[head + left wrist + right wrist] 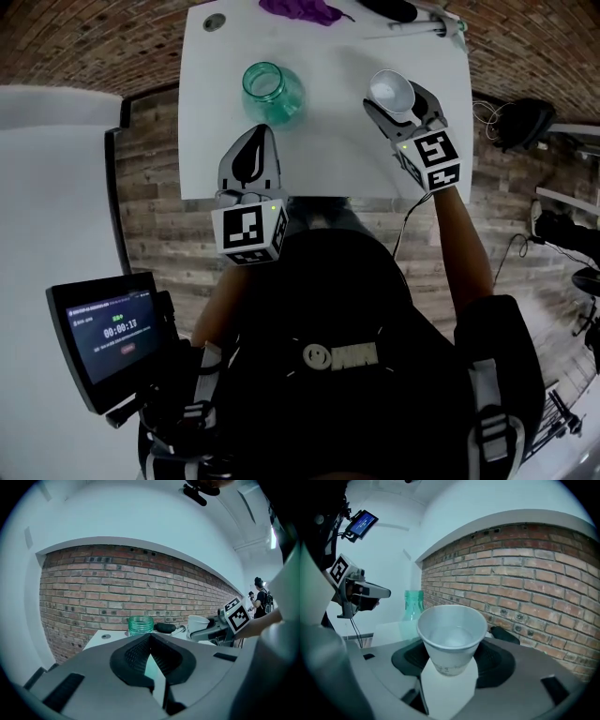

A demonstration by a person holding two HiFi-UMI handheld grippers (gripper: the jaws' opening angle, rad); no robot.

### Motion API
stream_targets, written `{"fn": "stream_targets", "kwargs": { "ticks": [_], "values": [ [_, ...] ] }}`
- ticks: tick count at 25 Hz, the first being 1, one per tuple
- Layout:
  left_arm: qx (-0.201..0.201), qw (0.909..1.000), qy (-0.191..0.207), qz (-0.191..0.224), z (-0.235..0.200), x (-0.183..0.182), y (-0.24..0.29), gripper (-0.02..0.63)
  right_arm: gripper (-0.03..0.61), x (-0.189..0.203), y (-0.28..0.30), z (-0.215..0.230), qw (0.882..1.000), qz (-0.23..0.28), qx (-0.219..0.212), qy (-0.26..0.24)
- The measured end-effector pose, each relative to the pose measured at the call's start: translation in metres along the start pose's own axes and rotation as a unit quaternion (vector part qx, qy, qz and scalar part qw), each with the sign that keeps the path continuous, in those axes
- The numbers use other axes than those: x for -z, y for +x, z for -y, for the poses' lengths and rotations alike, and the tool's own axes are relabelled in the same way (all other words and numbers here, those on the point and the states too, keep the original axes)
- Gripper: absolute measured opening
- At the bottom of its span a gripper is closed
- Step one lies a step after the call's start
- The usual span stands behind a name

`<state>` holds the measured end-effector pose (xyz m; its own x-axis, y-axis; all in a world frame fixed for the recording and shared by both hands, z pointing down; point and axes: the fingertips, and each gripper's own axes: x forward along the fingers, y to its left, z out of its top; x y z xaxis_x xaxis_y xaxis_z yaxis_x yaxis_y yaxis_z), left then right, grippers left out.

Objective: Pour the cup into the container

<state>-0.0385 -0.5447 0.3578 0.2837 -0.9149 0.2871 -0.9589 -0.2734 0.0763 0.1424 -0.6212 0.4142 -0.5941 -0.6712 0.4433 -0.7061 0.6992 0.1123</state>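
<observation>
I have the right gripper (pixel 403 101) clamped on the white paper cup (pixel 392 92), one jaw on each side of its lower wall, so the rim stays free for pouring. The cup is upright and off to the right of the green glass jar (pixel 274 94), well apart from it and clear of the white tabletop (pixel 328 159). In the right gripper view the cup (pixel 451 637) seems to hold a clear liquid with a level surface, though I can't be certain. Held level like this, nothing spills on the way over. From that camera the jar (pixel 412 604) sits beyond and to the left of the cup.

The left gripper (pixel 255 141) is just on my side of the jar, not touching it. Its jaws are together at the tips with nothing between them. In its own view the jar (pixel 140 625) stands straight ahead over the closed tips (pixel 150 637). I judge it is parked there to steady the jar if needed.

The jar is open-mouthed and upright, and looks empty. Pouring has not begun. Next I would need to bring the cup's rim over the jar's narrow mouth before tilting it.
</observation>
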Motion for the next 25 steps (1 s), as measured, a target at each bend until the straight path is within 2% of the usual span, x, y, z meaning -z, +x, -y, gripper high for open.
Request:
{"fn": "stream_targets", "kwargs": {
  "ticks": [5,9,19,25],
  "values": [
    [0.005,1.0000,-0.007,0.005,-0.034,-0.009,0.004,0.000,0.285,-0.059,0.024,-0.025,0.999,0.006,-0.016,-0.039],
    [0.010,0.9998,-0.010,0.009,-0.050,-0.013,0.006,0.000,0.285,-0.090,0.041,-0.043,0.997,0.001,-0.031,-0.072],
    [0.031,0.9993,-0.019,0.012,-0.077,-0.012,0.012,0.000,0.285,-0.116,0.085,-0.068,0.990,-0.055,-0.045,-0.118],
    [0.048,0.9983,-0.026,0.018,-0.081,-0.010,0.014,0.000,0.285,-0.118,0.099,-0.073,0.977,-0.101,-0.028,-0.183]
  ]
}}
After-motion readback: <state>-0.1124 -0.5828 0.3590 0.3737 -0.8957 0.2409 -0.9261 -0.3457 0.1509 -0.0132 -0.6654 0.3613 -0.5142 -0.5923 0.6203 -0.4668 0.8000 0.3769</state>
